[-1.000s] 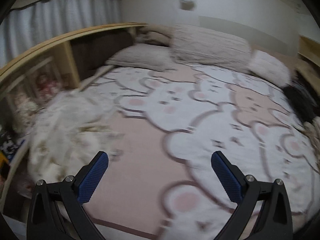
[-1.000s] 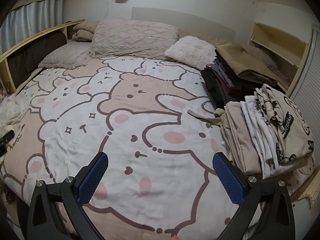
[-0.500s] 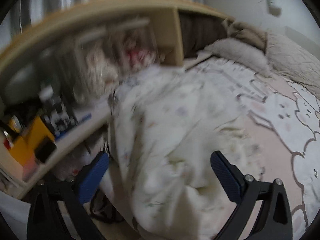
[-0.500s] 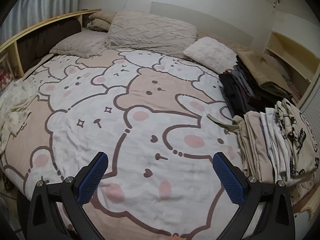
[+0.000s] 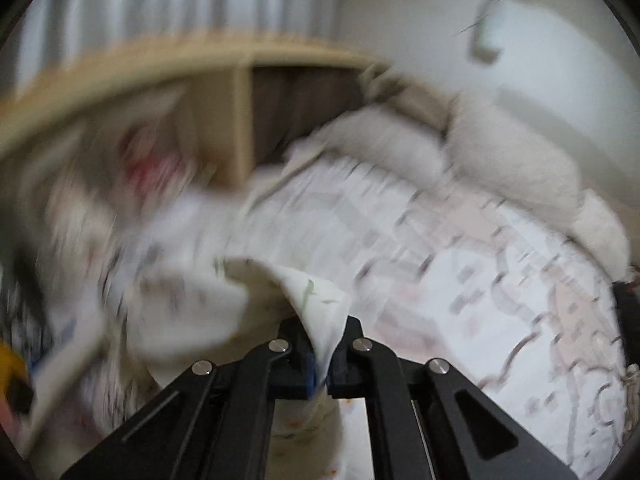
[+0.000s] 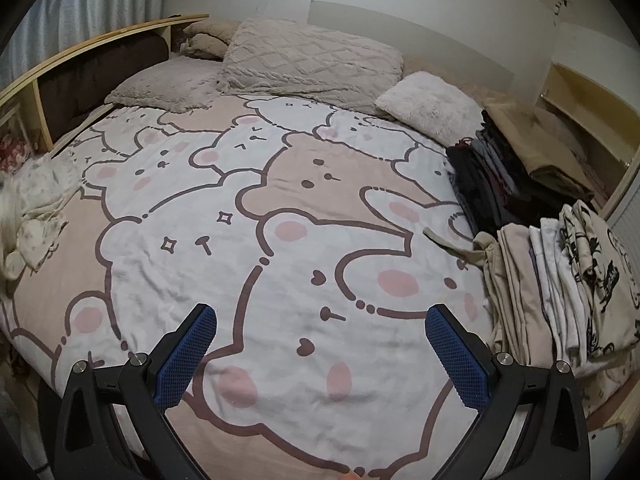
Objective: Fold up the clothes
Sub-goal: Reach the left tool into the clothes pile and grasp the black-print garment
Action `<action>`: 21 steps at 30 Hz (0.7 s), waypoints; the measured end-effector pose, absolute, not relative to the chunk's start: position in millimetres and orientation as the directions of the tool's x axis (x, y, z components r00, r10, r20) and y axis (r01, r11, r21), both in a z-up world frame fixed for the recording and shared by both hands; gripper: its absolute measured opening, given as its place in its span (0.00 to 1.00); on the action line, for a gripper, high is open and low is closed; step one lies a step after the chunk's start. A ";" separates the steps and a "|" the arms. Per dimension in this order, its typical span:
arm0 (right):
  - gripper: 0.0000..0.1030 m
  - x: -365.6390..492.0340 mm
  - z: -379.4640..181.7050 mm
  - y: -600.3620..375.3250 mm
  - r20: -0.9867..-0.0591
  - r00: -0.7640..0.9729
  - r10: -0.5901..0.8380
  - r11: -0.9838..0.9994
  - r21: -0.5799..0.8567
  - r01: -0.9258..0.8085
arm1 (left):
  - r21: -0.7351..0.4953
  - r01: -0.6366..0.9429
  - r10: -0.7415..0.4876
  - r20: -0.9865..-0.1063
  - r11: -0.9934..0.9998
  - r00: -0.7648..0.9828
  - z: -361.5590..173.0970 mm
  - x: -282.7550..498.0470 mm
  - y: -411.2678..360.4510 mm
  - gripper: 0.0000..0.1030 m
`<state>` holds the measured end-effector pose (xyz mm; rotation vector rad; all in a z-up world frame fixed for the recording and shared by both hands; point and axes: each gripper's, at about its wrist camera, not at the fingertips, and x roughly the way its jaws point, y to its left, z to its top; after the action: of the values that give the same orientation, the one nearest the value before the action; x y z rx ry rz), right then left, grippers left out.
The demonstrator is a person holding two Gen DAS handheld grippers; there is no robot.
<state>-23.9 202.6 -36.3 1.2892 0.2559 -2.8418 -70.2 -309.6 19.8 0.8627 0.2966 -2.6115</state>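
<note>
Left wrist view is heavily blurred. The left gripper (image 5: 320,364) has its two black fingers pressed together on a fold of a white garment (image 5: 316,300) with small greenish marks; the cloth rises from between the pads and trails off to the left, where the rest of it (image 5: 180,304) hangs in a loose, smeared bundle. Its jaws have just closed, and the cloth is pinched between them. Behind it lies the bed cover (image 5: 500,280) with its bear outlines, pale pillows (image 5: 512,160) along the far wall, and on the left a wooden shelf (image 5: 224,92) with curtains (image 5: 160,4) above. What sits in the shelf is too blurred to tell.

Right wrist view is sharp and shows much that the other does not. The right gripper (image 6: 322,352) hovers over the near part of the bed cover (image 6: 280,208) with its blue-padded fingers spread wide and nothing between them. On the right edge of the bed stand piles of folded clothes: a pale stack (image 6: 560,280) of beige, white and printed pieces nearest, a dark stack (image 6: 492,176) behind it, and an olive-brown piece (image 6: 536,140) further back. Three pillows (image 6: 312,60) lie at the head. At the far left edge of the bed the white garment (image 6: 36,208) lies crumpled beside the wooden shelf (image 6: 100,40); the left gripper itself is out of this view.
</note>
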 end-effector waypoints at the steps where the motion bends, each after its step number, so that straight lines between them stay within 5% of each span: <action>1: 1.00 -23.5 -35.9 202.9 -0.747 -0.662 0.058 -0.987 -0.142 0.074 | -0.085 0.389 -0.272 -0.580 -0.917 -0.768 39.3 -83.4 -309.1 0.03; 11: 1.00 -30.8 -25.4 220.3 -0.745 -0.660 0.100 -0.991 -0.135 0.002 | -0.033 0.401 -0.373 -0.304 -0.916 -0.877 246.6 -172.3 -322.6 0.03; 15: 1.00 -40.3 -25.4 221.1 -0.751 -0.654 0.093 -0.993 -0.117 -0.007 | 0.070 0.455 -0.445 -0.379 -0.888 -0.811 221.0 -196.2 -341.5 0.03; 21: 1.00 -44.0 -30.1 209.0 -0.763 -0.642 0.078 -0.991 -0.131 0.035 | 0.142 0.467 -0.444 -0.627 -0.873 -0.640 72.2 -199.2 -378.7 0.04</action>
<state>-44.0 209.0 -30.1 1.3384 0.2121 -2.8604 -199.2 -378.7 72.2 0.9300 0.0445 -2.4630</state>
